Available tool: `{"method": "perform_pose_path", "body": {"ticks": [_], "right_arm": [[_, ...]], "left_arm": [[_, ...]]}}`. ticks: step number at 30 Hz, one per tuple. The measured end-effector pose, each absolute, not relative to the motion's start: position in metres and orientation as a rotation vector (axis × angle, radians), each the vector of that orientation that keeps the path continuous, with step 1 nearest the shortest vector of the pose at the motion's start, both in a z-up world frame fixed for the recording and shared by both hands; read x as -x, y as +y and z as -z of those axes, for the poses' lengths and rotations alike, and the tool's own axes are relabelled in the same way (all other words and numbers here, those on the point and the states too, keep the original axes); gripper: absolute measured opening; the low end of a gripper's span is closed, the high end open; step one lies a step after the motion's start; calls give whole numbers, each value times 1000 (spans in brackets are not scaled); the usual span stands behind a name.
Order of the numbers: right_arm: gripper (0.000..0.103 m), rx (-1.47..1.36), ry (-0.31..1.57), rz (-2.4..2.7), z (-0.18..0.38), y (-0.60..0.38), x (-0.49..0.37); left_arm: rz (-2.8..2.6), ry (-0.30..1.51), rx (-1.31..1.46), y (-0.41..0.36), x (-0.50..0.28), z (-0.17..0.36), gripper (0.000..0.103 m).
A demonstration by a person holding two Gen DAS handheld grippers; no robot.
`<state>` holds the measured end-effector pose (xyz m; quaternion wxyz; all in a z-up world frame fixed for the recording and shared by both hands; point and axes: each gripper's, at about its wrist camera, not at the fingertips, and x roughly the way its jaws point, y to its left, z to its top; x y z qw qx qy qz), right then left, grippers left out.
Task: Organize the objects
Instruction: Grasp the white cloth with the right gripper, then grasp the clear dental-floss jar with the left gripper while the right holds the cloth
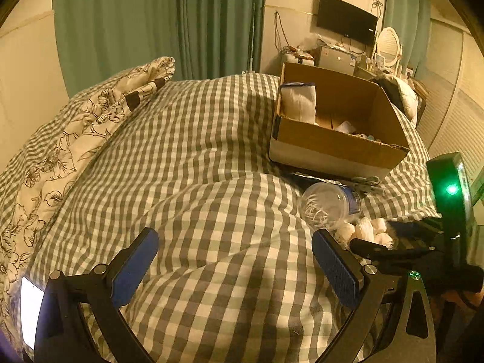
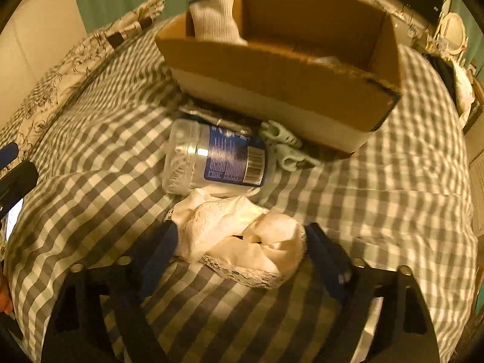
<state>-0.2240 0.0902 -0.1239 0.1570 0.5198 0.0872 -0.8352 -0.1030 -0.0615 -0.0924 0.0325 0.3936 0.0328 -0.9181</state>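
A bed [image 1: 193,157] covered in grey-and-white gingham carries everything here. Toward its far right stands an open cardboard box [image 1: 338,145], with a white ribbed sock [image 1: 298,101] leaning upright against its left inner wall and a few small items on its floor, too small to name.

Just in front of the box's near wall a clear plastic jar [image 2: 211,160] with a blue label lies on its side, white sticks visible inside it in the left wrist view. Pale green scissors [image 2: 284,148] lie between the jar and the box, touching the box's base. A dark flat packet [image 2: 211,118] pokes out from under the box's near edge.

Nearer than the jar sits a crumpled cream lace-trimmed cloth [image 2: 242,239], touching the jar's side. The right hand-held gripper [image 2: 239,251] straddles this cloth, both blue pads at its edges; whether they press it is blurred, so I cannot tell if it is grasped.

The left hand-held gripper [image 1: 236,269] is released, spread wide over bare gingham, nothing between its pads. A floral quilt [image 1: 75,139] lies bunched along the bed's left side.
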Motion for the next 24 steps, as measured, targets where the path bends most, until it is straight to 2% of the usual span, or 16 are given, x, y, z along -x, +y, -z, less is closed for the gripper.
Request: {"method": "perform_pose_path", "body": {"ticks": [2,5,6,17,24], "right_arm": [[44,-1508,271,2379,129,88,224],[20,-1473,309,2398,126,85,214],[17,-1447,317,2420,121,85,210],[15,-1186,206,2625,39,137,182],[15,-1127,178,2663,25,162,199]], "left_arm": [[2825,107,-1223,-61,103,94,103],[2824,101,-1235,-58,103,95,103],[2828,99,-1237,-56,103,95,103],[2937,23,-1291,-16,146,87,103],[2980,32,-1430,15,193,109,103]]}}
